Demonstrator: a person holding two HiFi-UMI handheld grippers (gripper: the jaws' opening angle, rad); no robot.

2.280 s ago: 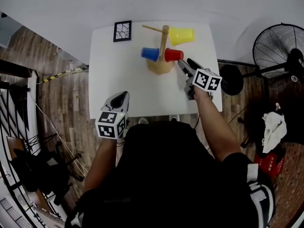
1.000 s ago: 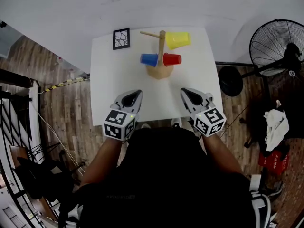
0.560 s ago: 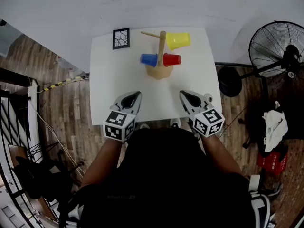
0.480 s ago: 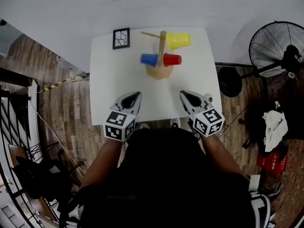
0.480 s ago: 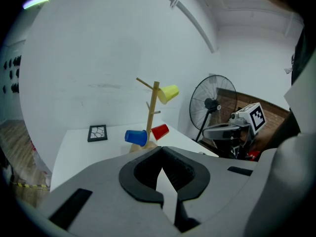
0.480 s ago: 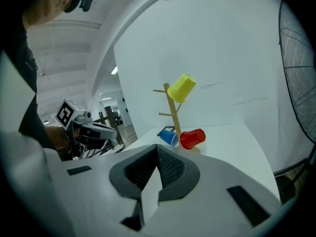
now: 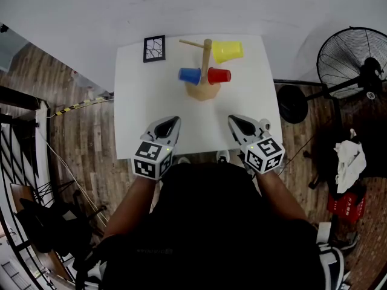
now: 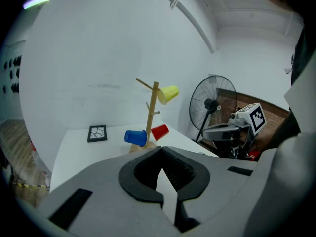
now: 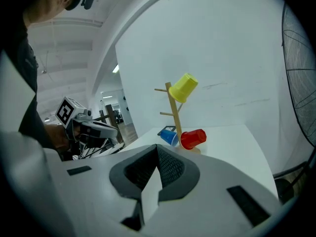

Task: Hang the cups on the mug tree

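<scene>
A wooden mug tree [image 7: 205, 71] stands at the back of the white table [image 7: 145, 107]. On its pegs hang a yellow cup [image 7: 227, 51] up high, a blue cup [image 7: 189, 75] low on the left and a red cup [image 7: 219, 75] low on the right. The same mug tree [image 8: 152, 115] [image 9: 174, 113] with its cups shows in both gripper views. My left gripper [image 7: 173, 121] and right gripper [image 7: 233, 120] hover over the table's near edge, well short of the tree. Both are shut with nothing between the jaws.
A small black-framed picture [image 7: 155, 48] lies at the table's back left corner. A black floor fan [image 7: 352, 59] stands on the wooden floor to the right, with a red and white heap [image 7: 347, 180] below it. A white wall runs behind the table.
The right gripper came back from beside the red cup to the table's near edge; over the last second both grippers and the cups have stayed put.
</scene>
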